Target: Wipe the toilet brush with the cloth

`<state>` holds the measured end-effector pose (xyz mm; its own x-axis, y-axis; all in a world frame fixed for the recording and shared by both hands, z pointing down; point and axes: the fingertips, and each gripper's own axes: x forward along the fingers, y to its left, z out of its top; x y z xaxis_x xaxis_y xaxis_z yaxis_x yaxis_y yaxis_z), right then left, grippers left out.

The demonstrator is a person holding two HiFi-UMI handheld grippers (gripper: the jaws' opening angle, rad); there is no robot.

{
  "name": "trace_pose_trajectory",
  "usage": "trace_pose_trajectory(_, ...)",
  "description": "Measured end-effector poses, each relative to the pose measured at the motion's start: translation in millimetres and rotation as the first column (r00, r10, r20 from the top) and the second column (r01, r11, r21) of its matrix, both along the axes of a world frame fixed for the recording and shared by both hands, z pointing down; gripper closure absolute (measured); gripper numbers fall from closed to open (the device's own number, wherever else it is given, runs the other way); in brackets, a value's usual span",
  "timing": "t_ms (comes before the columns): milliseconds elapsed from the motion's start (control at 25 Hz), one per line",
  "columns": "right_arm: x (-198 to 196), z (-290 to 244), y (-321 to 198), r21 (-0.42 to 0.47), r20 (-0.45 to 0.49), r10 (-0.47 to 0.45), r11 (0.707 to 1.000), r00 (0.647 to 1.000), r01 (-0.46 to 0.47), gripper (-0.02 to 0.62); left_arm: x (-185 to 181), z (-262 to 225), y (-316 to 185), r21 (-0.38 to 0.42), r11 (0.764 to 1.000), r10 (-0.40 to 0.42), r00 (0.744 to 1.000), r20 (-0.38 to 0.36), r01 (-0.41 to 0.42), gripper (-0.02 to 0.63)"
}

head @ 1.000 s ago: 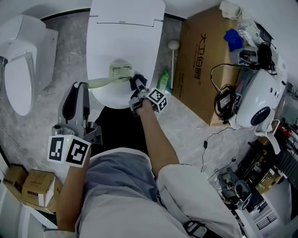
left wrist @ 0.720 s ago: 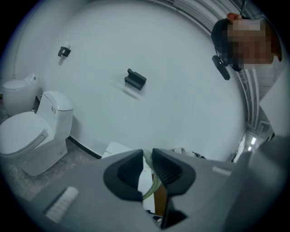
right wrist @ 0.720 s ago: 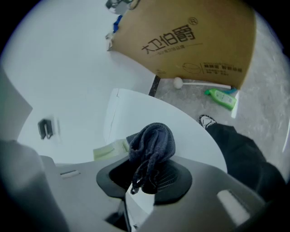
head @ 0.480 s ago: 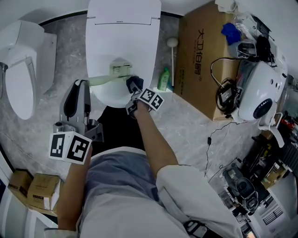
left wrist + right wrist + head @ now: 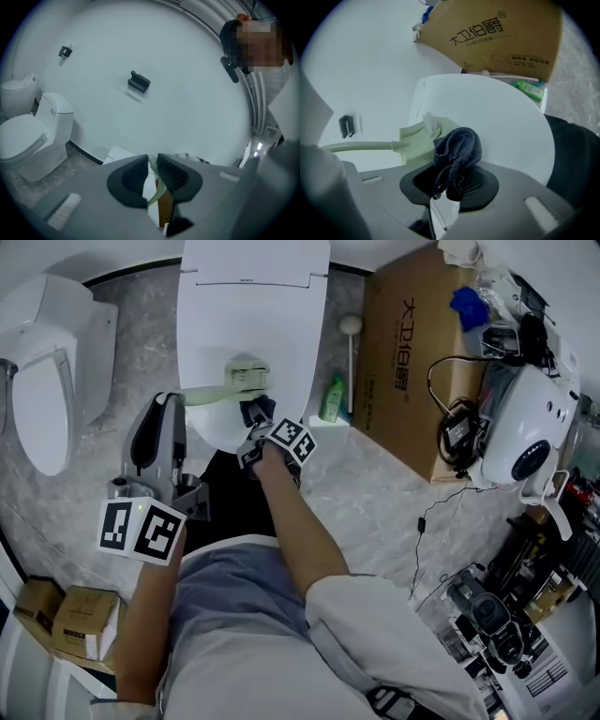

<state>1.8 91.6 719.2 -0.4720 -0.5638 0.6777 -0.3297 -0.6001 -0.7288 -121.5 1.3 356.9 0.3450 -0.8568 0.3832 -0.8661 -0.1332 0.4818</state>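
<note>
As we look down past our knees, scene: a white toilet [image 5: 253, 306] with its lid shut, directly in front of us.
Left gripper [image 5: 172, 399]: jaws nearly together, pinching the pale green handle of the toilet brush [image 5: 246, 378] (a thin strip of handle shows between the pads in the left gripper view).
Toilet brush: it reaches roughly level over the lid, handle towards our left, head above the lid's middle.
Right gripper [image 5: 255, 414]: jaws clamped on a dark blue cloth [image 5: 257, 411], which bunches out beyond the tips.
Cloth: its wad sits at the near edge of the brush head; we cannot tell whether it presses on it.
Surroundings: a second toilet [image 5: 42, 381] at left, a cardboard box [image 5: 403, 343] at right, and a green bottle [image 5: 330, 401] on the floor between box and toilet.
</note>
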Motion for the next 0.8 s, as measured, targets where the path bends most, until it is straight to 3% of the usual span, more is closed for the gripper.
trace_pose_trajectory(400,-41.5,-4.8,-2.4,-0.031,0.105,0.108,0.994,0.989,-0.105,0.503,-0.3,-0.6,-3.3,0.008,1.000,0.003,1.000,-0.007,-0.003,0.606)
trace_pose_trajectory(800,-63.3,-3.1,-6.2,-0.037,0.163,0.112,0.994,0.980,-0.107,0.503,1.1,-0.5,-3.8,0.010,1.000,0.014,1.000,-0.007,-0.014,0.606)
